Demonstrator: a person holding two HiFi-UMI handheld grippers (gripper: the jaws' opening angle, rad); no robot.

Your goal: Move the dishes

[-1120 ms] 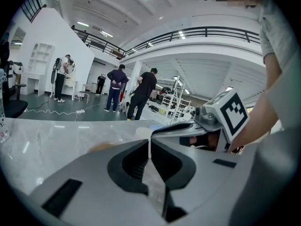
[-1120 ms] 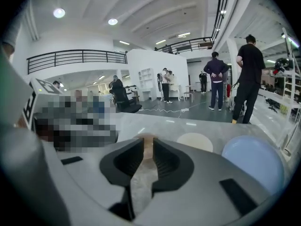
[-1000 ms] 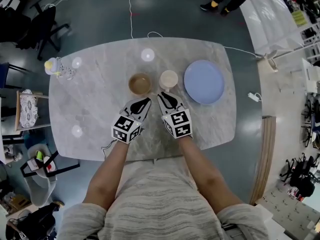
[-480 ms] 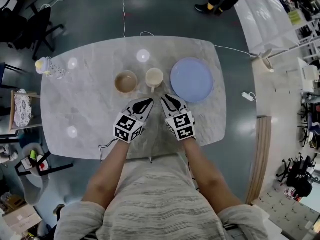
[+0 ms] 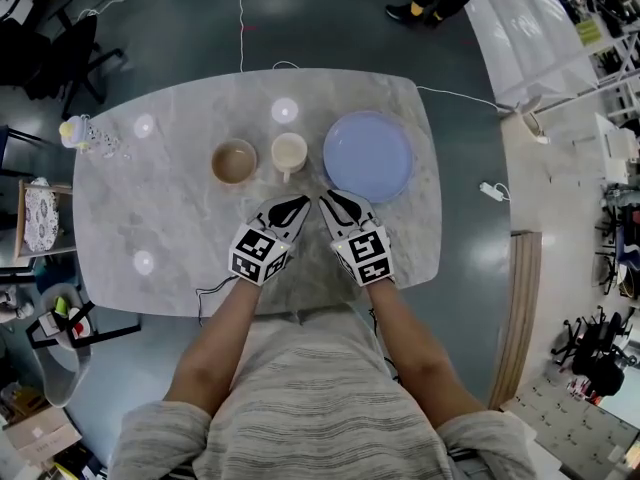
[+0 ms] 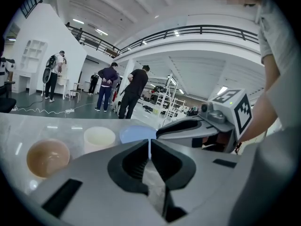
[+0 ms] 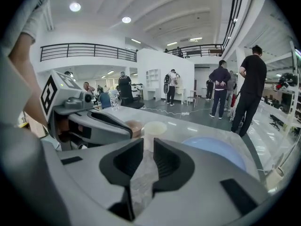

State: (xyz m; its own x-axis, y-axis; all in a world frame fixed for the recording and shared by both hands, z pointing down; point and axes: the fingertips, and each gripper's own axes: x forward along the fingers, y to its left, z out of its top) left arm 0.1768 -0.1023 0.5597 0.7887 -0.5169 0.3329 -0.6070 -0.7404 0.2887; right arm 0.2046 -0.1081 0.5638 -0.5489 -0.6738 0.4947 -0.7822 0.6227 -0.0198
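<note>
The left gripper [image 5: 296, 203] has its jaws all but touching, with nothing between them. The right gripper's [image 5: 326, 198] jaws have just been opening to a narrow, empty gap. Just beyond, on the table [image 5: 150, 208], stand a row of dishes: a brown bowl [image 5: 234, 161], a cream cup [image 5: 289, 153] with its handle toward the person, and a round blue plate [image 5: 368, 156].

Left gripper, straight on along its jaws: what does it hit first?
Probably the blue plate, dead ahead of the left gripper, just right of the cream cup. It points slightly down, so the table may come first.
</note>
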